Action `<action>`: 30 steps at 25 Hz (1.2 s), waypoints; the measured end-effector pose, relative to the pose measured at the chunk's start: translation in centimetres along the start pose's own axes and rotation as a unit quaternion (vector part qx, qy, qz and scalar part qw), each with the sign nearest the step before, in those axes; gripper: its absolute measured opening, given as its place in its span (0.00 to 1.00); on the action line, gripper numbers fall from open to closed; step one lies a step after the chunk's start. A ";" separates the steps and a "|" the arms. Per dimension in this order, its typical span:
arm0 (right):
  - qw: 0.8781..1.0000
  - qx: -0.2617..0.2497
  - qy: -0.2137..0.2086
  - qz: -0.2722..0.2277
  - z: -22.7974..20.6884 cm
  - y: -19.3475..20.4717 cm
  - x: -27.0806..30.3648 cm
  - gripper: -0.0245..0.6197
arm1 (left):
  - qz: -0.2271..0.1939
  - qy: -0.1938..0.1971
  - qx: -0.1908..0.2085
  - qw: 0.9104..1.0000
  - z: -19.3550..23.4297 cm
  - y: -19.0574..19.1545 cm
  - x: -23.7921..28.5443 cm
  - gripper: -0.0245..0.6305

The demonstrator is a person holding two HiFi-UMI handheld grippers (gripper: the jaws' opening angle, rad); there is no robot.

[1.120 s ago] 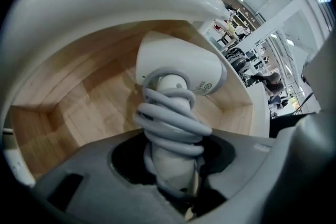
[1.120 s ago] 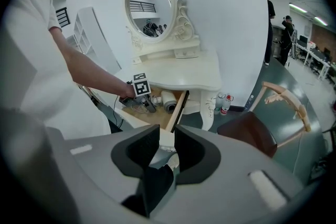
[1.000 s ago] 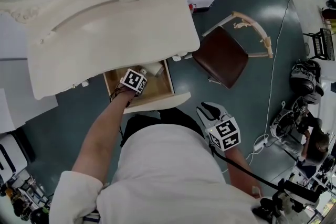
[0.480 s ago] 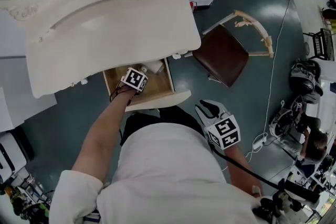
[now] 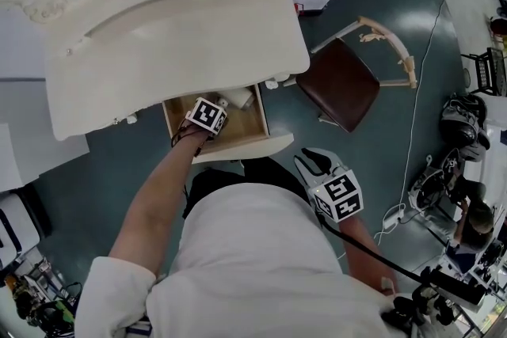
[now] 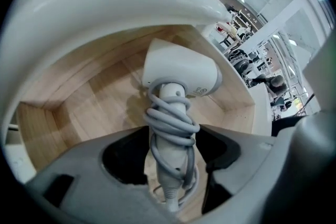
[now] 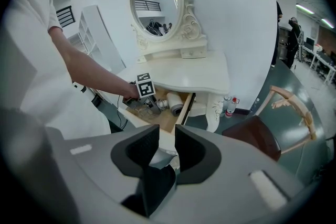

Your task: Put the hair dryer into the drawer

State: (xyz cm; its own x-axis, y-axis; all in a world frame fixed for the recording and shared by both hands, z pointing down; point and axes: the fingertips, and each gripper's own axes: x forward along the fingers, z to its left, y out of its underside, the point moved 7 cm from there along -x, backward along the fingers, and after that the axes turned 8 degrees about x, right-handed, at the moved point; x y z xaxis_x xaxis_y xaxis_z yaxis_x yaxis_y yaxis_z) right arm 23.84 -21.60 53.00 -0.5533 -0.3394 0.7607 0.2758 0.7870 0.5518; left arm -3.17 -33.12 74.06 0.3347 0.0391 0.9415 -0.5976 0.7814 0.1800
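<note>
Left tool (image 6: 169,162): reaches down into the open drawer (image 6: 94,92). Its jaws have just been opening and now stand spread, with the dryer (image 6: 181,73) handle between them. Dark pads sit on either side of the handle; a gap shows at the left pad, so there is no pinch.

Dryer: smooth white plastic with a rounded, wedge-shaped head and a straight cylindrical handle. A grey rubbery cord (image 6: 170,120) is wound round the handle in several loose loops. It is inside the drawer, head toward the back edge near the right back corner.

Drawer: pale wood with visible grain, a flat floor and plain board walls. It is pulled out from under the glossy cream surface (image 5: 182,36), which has a curved, moulded front edge.

Right tool (image 7: 163,152): held well apart from the drawer. Its jaws stand slightly apart, a narrow slot between matte black pads, with nothing in it.

Beside the surface is a chair (image 5: 342,83) with a dark brown seat and a light wooden frame.
</note>
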 end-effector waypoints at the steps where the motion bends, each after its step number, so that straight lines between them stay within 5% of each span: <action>1: 1.000 -0.002 -0.002 0.000 0.1 -0.1 0.0 0.19 | -0.004 0.000 0.000 1.000 0.0 0.0 -0.3 0.47; 17: 0.998 -0.052 -0.045 -0.010 2.4 -1.8 1.1 0.19 | -0.111 0.012 -0.009 0.994 -3.3 -0.2 -10.7 0.48; 30: 0.995 -0.089 -0.053 -0.008 12.9 -1.2 5.5 0.18 | -0.203 0.038 -0.014 0.978 -3.2 10.9 -19.3 0.38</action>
State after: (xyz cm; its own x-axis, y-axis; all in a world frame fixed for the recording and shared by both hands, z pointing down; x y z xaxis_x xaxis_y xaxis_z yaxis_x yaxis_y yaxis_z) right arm 10.33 -17.76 52.05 -0.6350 -0.2874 0.7170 0.3963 0.6755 0.6218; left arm -13.83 -23.37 56.92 0.5947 -0.2325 0.7696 -0.3838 0.7590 0.5259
